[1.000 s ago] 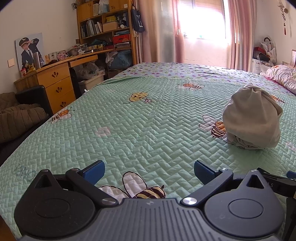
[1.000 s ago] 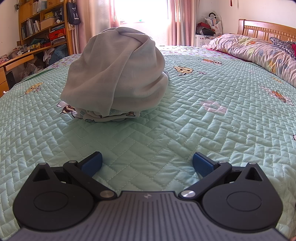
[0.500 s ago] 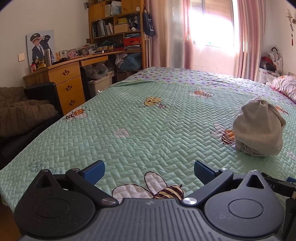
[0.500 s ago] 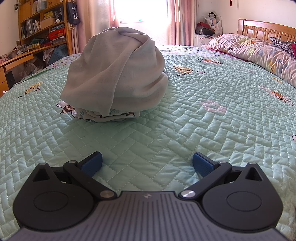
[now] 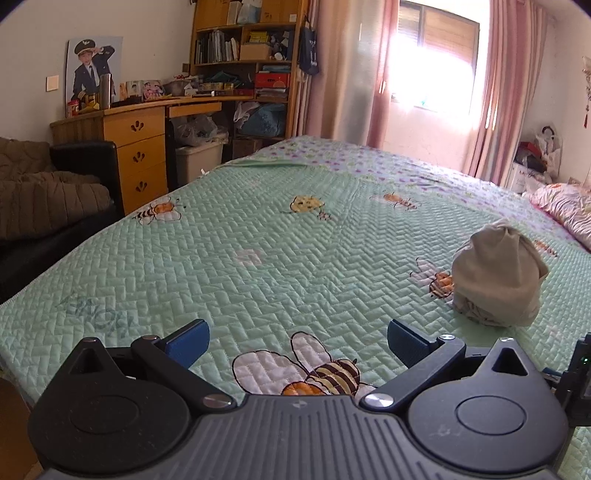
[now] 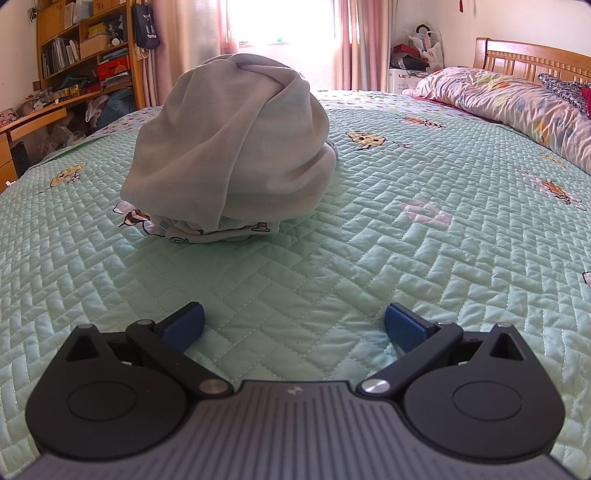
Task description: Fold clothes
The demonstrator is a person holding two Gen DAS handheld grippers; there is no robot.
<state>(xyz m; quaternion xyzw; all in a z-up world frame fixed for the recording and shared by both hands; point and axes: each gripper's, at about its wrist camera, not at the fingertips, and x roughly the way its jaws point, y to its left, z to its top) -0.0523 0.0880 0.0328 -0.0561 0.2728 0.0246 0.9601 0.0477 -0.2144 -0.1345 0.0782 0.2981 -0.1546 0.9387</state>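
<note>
Hovering spread and empty over the quilt [image 6: 369, 240]: right gripper [image 6: 293, 325] facing bundled garment [image 6: 232, 147] ahead, left gripper [image 5: 297, 341] off beside, ready for unrolling.

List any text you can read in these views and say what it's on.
"LE": the start of a word on the white box; the rest is hidden.
White lettering on the navy bag: too blurred to read.
Faint bluish marking on the quilt: not legible.
Titles on the book spines: too small to read.

bedroom, home | quilted bed [image 5: 258, 236] | desk [image 5: 136, 125] | bookshelves [image 5: 243, 48]
</note>
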